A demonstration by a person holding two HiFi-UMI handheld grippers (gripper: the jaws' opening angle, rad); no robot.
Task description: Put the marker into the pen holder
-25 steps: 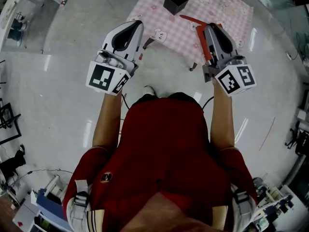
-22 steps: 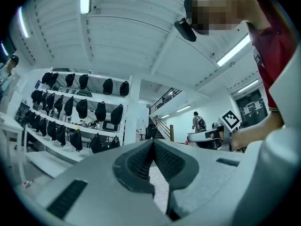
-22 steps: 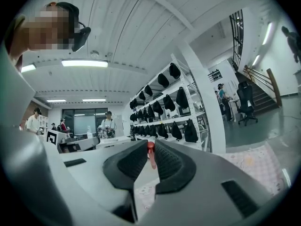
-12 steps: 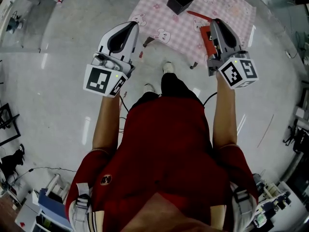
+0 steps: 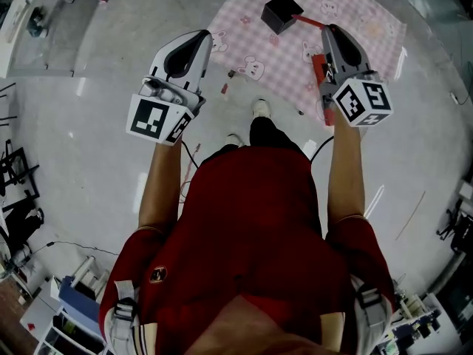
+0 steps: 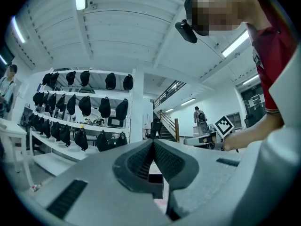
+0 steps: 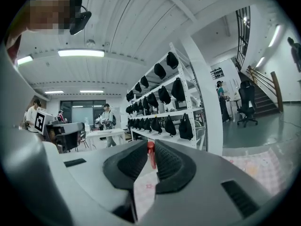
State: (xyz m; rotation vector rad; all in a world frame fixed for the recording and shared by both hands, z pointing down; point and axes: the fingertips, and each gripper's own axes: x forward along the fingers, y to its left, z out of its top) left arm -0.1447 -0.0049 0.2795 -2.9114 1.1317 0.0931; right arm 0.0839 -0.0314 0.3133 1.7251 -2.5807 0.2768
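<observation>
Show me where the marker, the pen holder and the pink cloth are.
marker (image 5: 309,22): head view, middle of the exposed red shaft.
pen holder (image 5: 281,12): head view, its black top.
pink cloth (image 5: 355,9): head view, bare checked patch.

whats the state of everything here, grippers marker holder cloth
left gripper, fingers shut, nothing between them
right gripper, fingers shut on the red marker
red marker, gripped, sticking out ahead of the fingers, not in the black pen holder
black pen holder, upright on the pink checked cloth
pink checked cloth, spread flat
</observation>
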